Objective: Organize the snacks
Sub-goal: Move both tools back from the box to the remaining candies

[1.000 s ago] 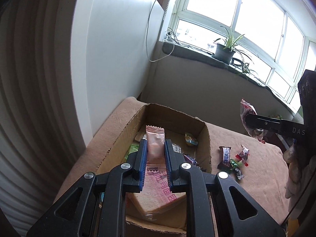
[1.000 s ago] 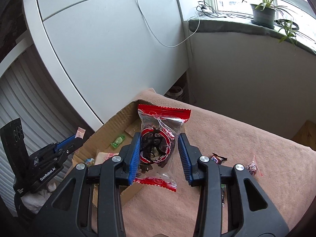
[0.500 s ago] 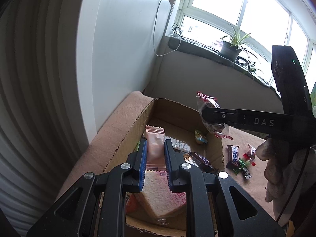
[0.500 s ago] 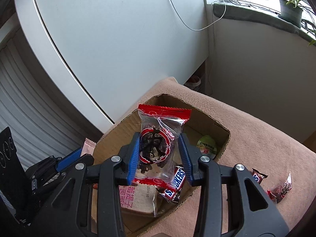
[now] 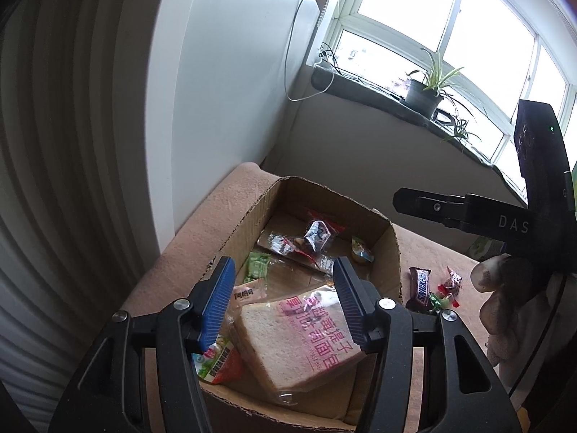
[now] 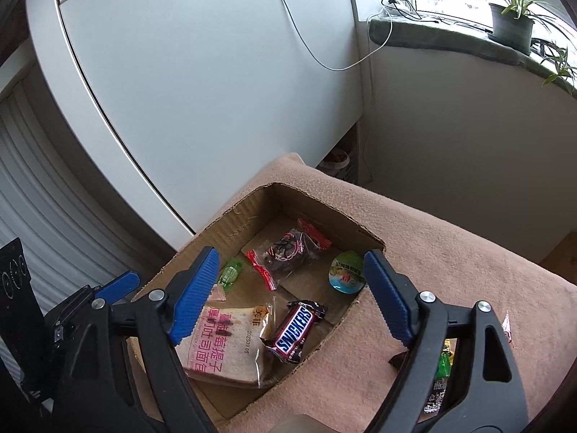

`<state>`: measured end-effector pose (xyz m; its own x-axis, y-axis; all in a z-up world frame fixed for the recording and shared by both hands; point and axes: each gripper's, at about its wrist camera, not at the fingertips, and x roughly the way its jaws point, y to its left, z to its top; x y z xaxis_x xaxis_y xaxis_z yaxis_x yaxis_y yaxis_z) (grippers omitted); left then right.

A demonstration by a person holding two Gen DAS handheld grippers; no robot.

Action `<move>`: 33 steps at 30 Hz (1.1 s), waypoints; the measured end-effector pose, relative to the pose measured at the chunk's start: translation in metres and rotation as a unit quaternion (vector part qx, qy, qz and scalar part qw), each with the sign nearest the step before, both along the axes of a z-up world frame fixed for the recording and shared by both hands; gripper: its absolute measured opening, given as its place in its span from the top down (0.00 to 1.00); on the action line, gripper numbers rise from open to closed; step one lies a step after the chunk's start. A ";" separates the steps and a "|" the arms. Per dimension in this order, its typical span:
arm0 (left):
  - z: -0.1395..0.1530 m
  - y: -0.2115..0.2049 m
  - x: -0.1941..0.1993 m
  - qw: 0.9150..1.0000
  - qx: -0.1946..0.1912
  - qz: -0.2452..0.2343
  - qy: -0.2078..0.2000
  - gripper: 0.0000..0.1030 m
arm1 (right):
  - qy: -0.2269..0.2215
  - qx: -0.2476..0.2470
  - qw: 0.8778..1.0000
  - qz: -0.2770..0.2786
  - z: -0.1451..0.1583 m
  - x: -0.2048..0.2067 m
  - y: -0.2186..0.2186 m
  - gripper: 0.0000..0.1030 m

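Observation:
An open cardboard box [image 5: 395, 252] [image 6: 249, 213] sits on a table with a pinkish-brown cloth. My left gripper [image 5: 283, 297] hangs over the box's near end, its jaws opening with nothing between them. The pink wafer packet [image 5: 249, 293] lies under it beside a bagged bread slice [image 5: 299, 339] [image 6: 223, 342]. My right gripper [image 6: 291, 290], also over the box, is opening and empty too. The red-edged clear packet of dark snack [image 6: 286, 252] [image 5: 317, 234] lies on the box floor. In the left wrist view the right gripper's finger [image 5: 429, 205] reaches in from the right.
The box also holds a Snickers bar [image 6: 294, 332], a green candy [image 6: 230, 274] and an egg-shaped jelly cup [image 6: 346, 272]. Another Snickers bar [image 5: 420, 288] and small wrapped candies [image 5: 449, 287] lie on the cloth right of the box. White wall and windowsill stand behind.
Both grippers opened. The pink packet dropped from the left one and the red-edged packet from the right one into the box. The right gripper moved over the box.

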<state>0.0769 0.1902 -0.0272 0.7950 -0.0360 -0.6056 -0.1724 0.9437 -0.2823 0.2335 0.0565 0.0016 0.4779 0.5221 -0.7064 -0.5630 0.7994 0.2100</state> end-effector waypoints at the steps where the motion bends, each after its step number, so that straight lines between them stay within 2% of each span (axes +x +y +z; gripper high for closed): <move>1: 0.001 -0.001 -0.001 1.000 0.001 -0.001 -0.002 0.46 | -0.002 0.002 1.000 -0.002 0.003 -0.002 -0.007 0.18; 14: 0.020 -0.046 -0.006 0.999 0.007 -0.043 -0.029 0.46 | -0.026 0.008 0.998 -0.052 0.027 -0.013 -0.105 0.18; 24: 0.023 -0.096 0.000 0.995 0.005 -0.091 -0.033 0.46 | -0.011 0.008 0.995 -0.094 0.012 -0.017 -0.179 0.18; 33: 0.013 -0.139 0.012 0.991 0.003 -0.135 -0.023 0.46 | 0.030 0.013 0.993 -0.117 -0.017 -0.008 -0.212 0.18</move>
